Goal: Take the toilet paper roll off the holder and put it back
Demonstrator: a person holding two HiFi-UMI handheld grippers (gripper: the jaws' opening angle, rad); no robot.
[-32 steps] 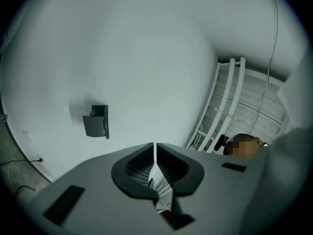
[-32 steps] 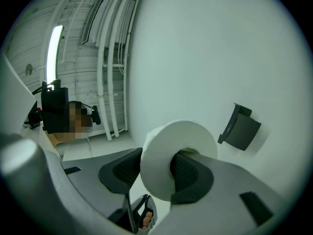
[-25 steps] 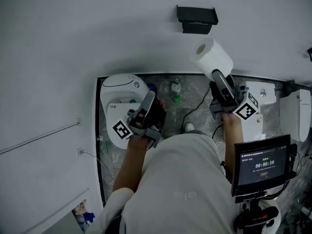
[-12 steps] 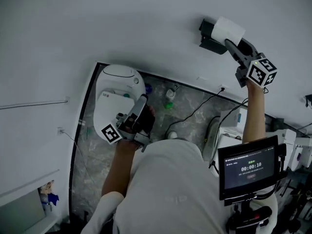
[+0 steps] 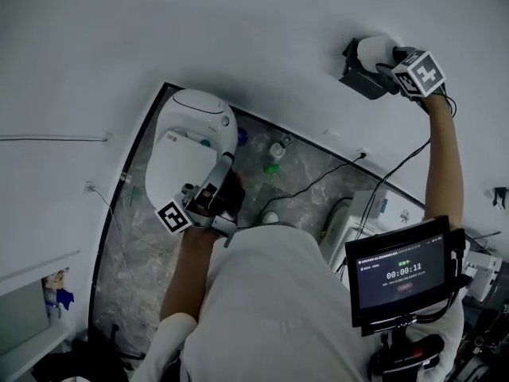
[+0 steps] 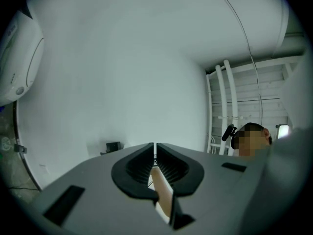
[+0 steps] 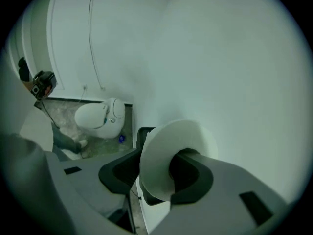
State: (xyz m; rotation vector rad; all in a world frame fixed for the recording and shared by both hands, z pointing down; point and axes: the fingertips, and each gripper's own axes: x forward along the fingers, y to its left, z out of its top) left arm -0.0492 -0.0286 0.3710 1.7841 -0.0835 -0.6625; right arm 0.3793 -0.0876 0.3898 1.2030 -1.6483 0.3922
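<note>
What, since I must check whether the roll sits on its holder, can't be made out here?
1. Holder's spindle: in the head view the toilet paper roll and the right gripper cover the holder; in the right gripper view the roll hides all but the holder's edge. Seating cannot be told.
2. Small items on the floor beside the toilet, head view: too small to name.
3. Monitor small print, head view: too small.

One toilet paper roll (image 5: 372, 50), one holder (image 5: 362, 83), one toilet (image 5: 191, 138) at nine o'clock, one screen (image 5: 402, 273), two grippers: left gripper (image 5: 227, 164), right gripper (image 5: 383, 60).
</note>
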